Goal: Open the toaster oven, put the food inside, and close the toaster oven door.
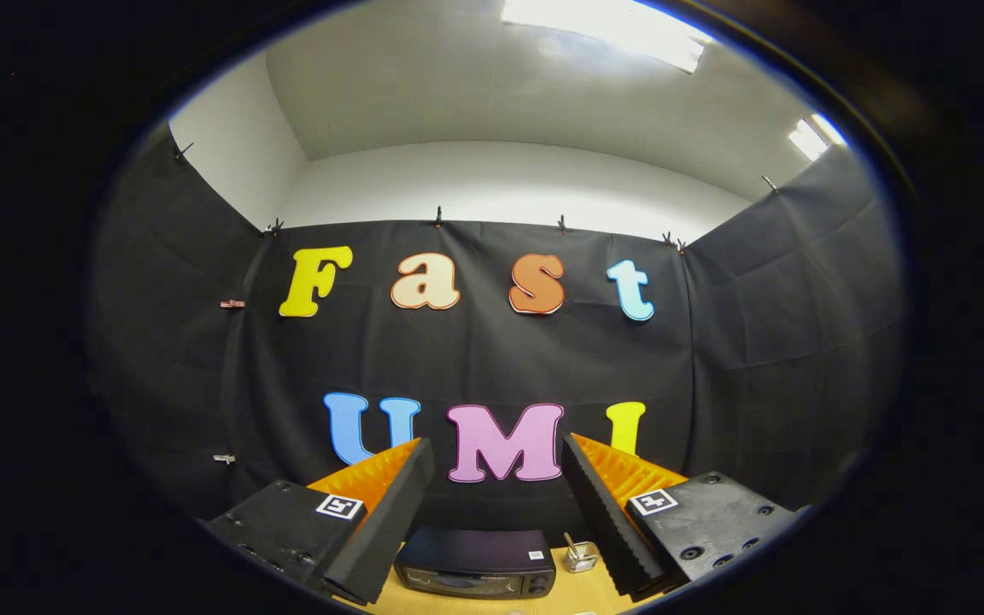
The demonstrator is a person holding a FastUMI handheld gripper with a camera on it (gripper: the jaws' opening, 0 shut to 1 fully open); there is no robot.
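The toaster oven (476, 562) sits toward the desk's (582, 591) back edge, against the booth wall, door apparently closed. I judge it heavy and rigid, with smooth glass; the door's top handle is where I'd pull. A small glass holder (579, 557) stands just beside it. My gripper (497, 521) hangs high, fingers apart, holding nothing.

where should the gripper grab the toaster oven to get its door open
Judging from here, take the top edge of the door on the toaster oven, coming from the front and above. The oven sits upright on the wooden table, its door face towards the camera; a handle is too small to make out. The gripper hangs open well above it, so it must first drop down.
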